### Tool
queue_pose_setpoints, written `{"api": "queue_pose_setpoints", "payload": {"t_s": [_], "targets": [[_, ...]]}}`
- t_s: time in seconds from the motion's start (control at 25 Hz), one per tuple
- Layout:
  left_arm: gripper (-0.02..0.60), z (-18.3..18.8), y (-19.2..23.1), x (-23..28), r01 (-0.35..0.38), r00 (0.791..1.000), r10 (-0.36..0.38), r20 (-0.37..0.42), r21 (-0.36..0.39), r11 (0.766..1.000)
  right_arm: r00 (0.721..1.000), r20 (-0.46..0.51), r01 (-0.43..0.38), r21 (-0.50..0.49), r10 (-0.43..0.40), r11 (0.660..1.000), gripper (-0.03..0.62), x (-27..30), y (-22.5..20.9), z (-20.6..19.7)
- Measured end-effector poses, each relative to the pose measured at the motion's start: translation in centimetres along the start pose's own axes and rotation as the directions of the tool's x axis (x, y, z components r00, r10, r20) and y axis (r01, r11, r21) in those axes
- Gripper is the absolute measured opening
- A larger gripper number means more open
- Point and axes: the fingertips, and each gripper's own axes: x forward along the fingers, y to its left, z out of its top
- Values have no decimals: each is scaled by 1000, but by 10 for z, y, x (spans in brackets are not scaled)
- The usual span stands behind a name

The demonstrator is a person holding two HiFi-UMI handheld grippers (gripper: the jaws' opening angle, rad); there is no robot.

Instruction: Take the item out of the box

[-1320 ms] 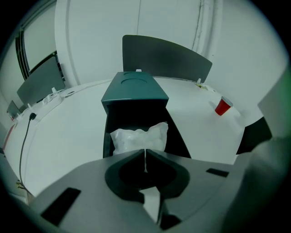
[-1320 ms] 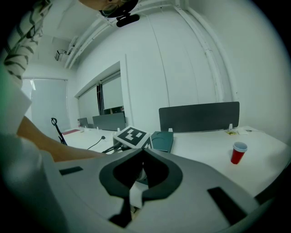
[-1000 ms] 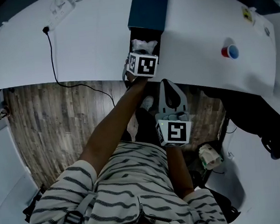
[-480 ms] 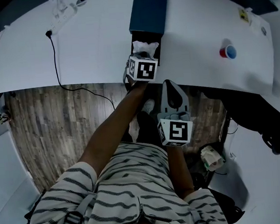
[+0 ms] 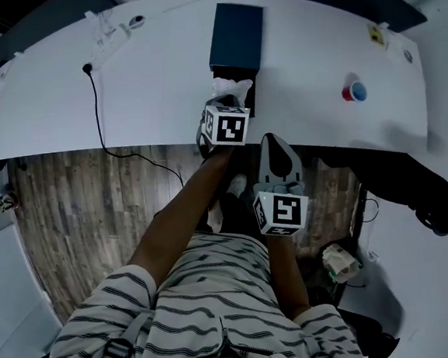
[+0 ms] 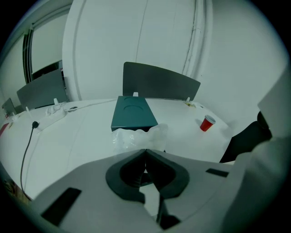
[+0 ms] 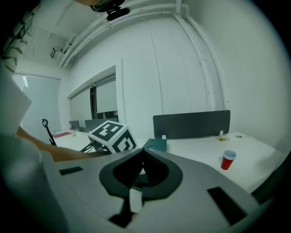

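— Starting big: what's in front of you?
— One curved white table. On it lies one dark teal rectangular box, with its open end facing me near the table's near edge.
— And the item?
— One crinkled clear plastic packet is bunched at that open end. My left gripper has its jaws pressed together on the packet's near edge.
— Your other hand?
— My right gripper is off the table, close to my body and over the wooden floor. Its jaws are closed with nothing between them.
— Anything smaller?
— One black cable crosses the table's left part and drops off the edge. One small red cup stands well apart, to the right of the box.
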Motion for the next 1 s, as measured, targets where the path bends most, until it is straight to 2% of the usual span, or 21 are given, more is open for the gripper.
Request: {"api": "queue_pose_setpoints", "payload": {"t_s": [0.48,1.0], "targets": [[25,18,-8,-45,43,992,-45,122,20,999,998,44,33,1,-33,999,18,-12,10,28],[25,34,-18,-117,79,959,-99,266,84,993,995,86,44,-4,-43,999,18,-35,27,52]]}}
